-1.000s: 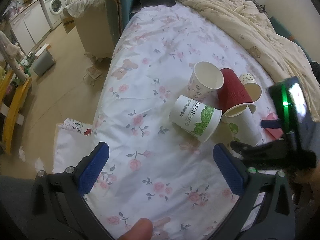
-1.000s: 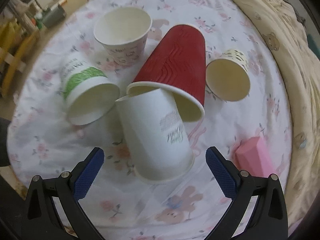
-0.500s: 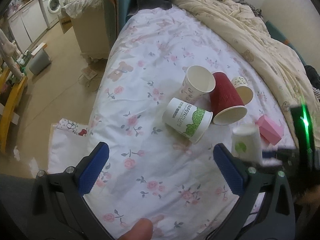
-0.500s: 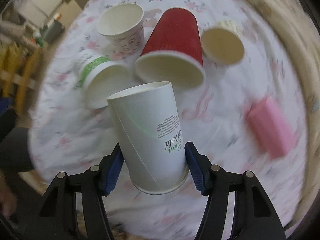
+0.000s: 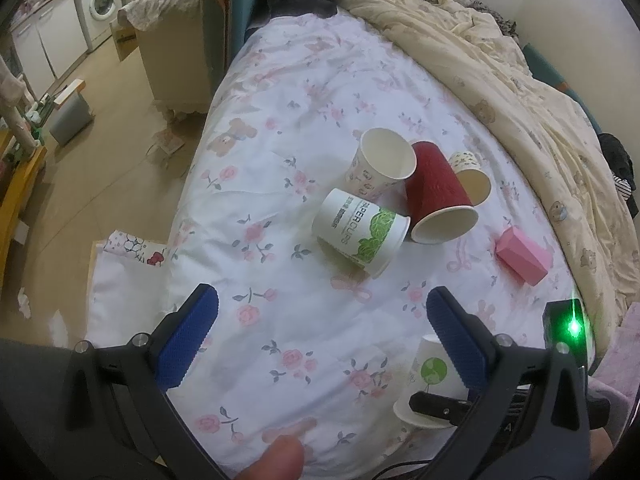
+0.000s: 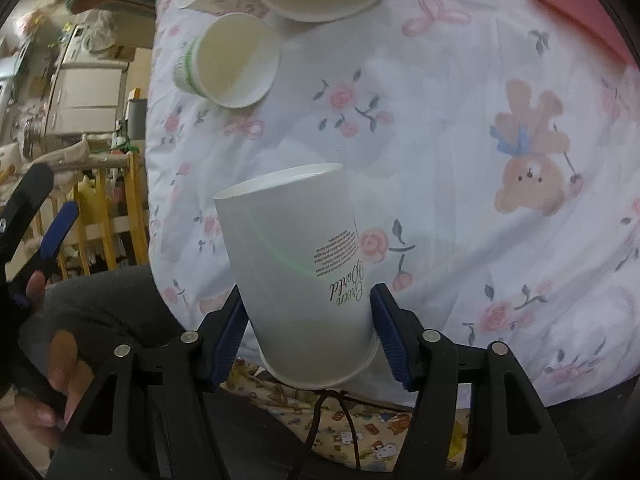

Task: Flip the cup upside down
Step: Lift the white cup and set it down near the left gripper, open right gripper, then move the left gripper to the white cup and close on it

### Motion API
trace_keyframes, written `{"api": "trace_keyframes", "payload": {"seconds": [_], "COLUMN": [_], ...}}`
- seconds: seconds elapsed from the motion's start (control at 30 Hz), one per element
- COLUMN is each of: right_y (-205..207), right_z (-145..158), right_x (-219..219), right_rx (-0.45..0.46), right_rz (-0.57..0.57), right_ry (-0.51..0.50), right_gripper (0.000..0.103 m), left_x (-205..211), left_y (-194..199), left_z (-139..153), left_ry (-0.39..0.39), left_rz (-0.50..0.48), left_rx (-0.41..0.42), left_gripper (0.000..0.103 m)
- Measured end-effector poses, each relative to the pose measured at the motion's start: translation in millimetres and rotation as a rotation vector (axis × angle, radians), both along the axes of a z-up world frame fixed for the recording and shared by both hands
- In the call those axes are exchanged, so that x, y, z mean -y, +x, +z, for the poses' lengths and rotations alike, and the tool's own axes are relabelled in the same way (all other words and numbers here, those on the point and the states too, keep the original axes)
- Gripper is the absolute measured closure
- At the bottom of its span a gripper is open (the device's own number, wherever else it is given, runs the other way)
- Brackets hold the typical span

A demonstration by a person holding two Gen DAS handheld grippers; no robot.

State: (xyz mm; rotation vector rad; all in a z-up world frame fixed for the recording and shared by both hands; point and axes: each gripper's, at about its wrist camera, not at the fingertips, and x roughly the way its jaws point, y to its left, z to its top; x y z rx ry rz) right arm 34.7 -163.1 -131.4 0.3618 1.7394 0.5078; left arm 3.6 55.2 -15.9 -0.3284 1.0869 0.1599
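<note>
My right gripper (image 6: 310,334) is shut on a tall white paper cup (image 6: 296,268) with script lettering, holding it near its wide rim. The cup's narrow base points away from the camera, over the near edge of the bed. In the left wrist view the same cup (image 5: 430,376) shows at the lower right, base up and rim down, with a green round logo. My left gripper (image 5: 320,336) is open and empty above the floral sheet, to the left of the held cup.
Several cups lie in a cluster on the bed: a green-printed cup (image 5: 360,236), a red cup (image 5: 438,196), a white cup (image 5: 380,164) and a small dotted cup (image 5: 472,176). A pink box (image 5: 520,254) lies right. A beige duvet (image 5: 520,80) covers the far side.
My right gripper closed on the tall white cup, lifted it out of the cluster, carried it toward the near bed edge and turned it over.
</note>
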Motion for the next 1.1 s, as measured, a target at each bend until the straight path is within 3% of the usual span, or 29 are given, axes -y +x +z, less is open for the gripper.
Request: {"api": "trace_keyframes", "payload": {"seconds": [0.17,0.43,0.6,0.73,0.9,1.1], "right_y": [3.4,2.8,5.1,3.0,0.0,-3.5], "right_z": [1.0,25.7,62.6,86.4,94.3,101.2], "right_x": [-0.8,4.1,20.2,42.5,71.0,73.2], "right_rx": [0.004,0.058,0.239,0.441,0.548,0.653], "right_rz": [-0.012,0.007,-0.001,-0.033,-0.157,-0.18], "right_ry": [-0.019,-0.013,-0.014,-0.058,-0.039,-0.092], "right_gripper": [0.018,0.017,0.011,0.011,0.011,0.011], "left_x": [0.1,8.8,14.3,15.6,13.7,18.5], "left_y": [-1.2,-1.1,-3.8,-6.1,-5.9,-6.1], "left_z": [-1.2,2.1,4.0,12.4,11.9,11.3], "left_ry": [0.006,-0.007,0.014,0.056,0.058,0.086], "left_rz": [-0.002,-0.028,-0.043,-0.042,-0.036,-0.062], "left_rx": [-0.004,0.0,0.011,0.05,0.055,0.068], "left_gripper": [0.0,0.0,0.0,0.0,0.0,0.0]}}
